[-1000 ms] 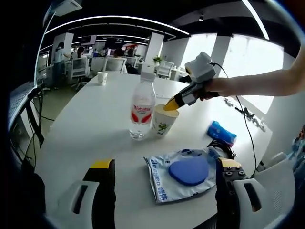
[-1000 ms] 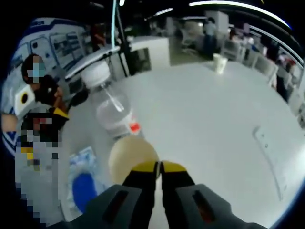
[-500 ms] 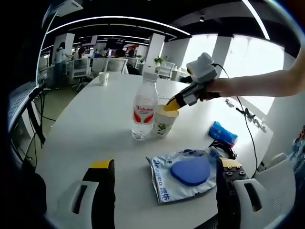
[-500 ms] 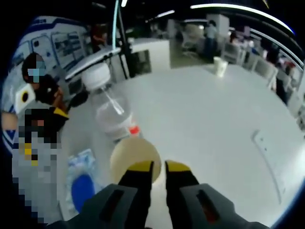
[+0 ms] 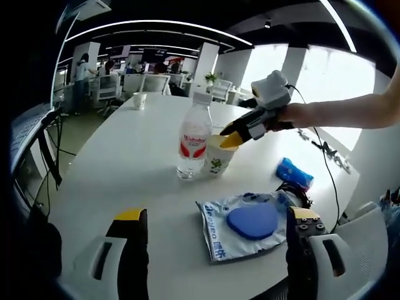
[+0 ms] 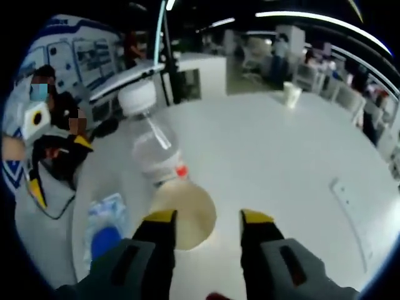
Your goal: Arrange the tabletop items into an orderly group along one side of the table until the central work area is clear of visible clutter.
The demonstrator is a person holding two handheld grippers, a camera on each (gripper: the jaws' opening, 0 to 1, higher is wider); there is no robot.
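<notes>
Paper cup (image 6: 184,209) stands upright just ahead of the right gripper (image 6: 208,217), jaws wide and empty; left gripper (image 5: 212,215) gapes, farther off.

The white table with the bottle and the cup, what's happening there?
A person with a gripper in each hand is tidying the white table. The right gripper, jaws open, is at the rim of the cream paper cup, which stands beside the clear plastic water bottle with a red label. The left gripper, also open, is near a blue-and-white plastic packet.
</notes>
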